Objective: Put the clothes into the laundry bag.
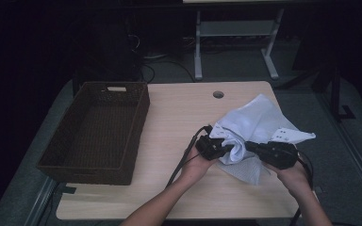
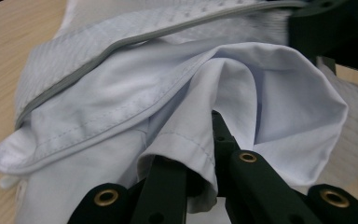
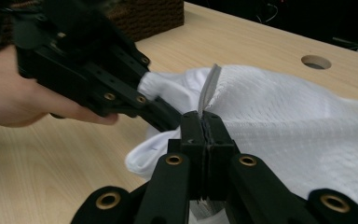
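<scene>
The white mesh cloth with grey trim (image 1: 257, 125) lies bunched on the right part of the light wooden table (image 1: 179, 122). The left gripper (image 1: 222, 149) clamps a white fold; the right gripper (image 3: 206, 127) clamps the grey trim.

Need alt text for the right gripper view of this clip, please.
The right tool is shut on the grey-trimmed edge of a white garment lying on a wooden table. Beside it, the left tool, held in a hand, grips the same garment; a wicker basket stands behind.
</scene>
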`<state>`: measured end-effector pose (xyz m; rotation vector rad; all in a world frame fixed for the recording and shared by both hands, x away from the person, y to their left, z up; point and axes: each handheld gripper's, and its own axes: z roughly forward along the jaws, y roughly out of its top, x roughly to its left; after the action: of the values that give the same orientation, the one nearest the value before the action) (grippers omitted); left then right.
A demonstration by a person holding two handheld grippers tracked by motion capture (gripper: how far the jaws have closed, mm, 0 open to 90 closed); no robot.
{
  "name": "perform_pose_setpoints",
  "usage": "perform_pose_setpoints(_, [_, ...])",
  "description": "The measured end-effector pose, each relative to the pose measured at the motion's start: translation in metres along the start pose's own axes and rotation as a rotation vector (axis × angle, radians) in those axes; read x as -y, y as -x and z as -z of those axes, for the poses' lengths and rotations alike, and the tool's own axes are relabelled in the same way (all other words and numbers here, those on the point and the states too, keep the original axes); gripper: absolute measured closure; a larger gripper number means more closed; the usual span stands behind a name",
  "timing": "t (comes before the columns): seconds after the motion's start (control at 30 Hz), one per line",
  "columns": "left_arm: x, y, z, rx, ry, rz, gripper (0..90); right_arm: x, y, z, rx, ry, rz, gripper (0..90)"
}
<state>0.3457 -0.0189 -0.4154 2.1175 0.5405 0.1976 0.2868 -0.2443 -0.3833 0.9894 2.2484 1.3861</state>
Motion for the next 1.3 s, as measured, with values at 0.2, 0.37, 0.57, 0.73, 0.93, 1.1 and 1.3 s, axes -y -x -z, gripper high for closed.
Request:
perform_pose_setpoints(0.2, [-0.006,0.004,-0.016,-0.025,0.002,0.020,87.2,-0.005,-0.004,0.003,-0.004,0.018,0.010,88.6])
perform_pose_setpoints(0.37, [-0.007,0.007,-0.029,-0.029,0.004,0.035,87.1,-0.006,-0.004,0.006,-0.008,0.028,0.011,88.7])
perform_pose_setpoints(0.57, [-0.007,0.009,-0.041,-0.034,0.031,0.074,86.9,-0.005,-0.003,0.007,-0.010,0.031,0.002,88.7])
perform_pose_setpoints(0.73, [-0.007,0.008,-0.050,-0.044,0.028,0.077,86.3,-0.006,-0.003,0.007,-0.008,0.030,0.006,88.7])
perform_pose_setpoints(0.93, [-0.002,0.006,-0.044,0.041,0.022,0.062,68.0,-0.003,0.001,0.009,-0.005,0.027,0.000,88.6])
perform_pose_setpoints(1.1, [0.006,0.007,-0.020,0.070,-0.006,0.004,43.0,-0.002,0.002,0.008,-0.002,0.023,0.001,88.6])
perform_pose_setpoints(1.3, [0.024,-0.004,0.017,0.082,-0.026,-0.005,36.1,-0.002,0.003,0.009,0.001,0.021,0.001,88.6])
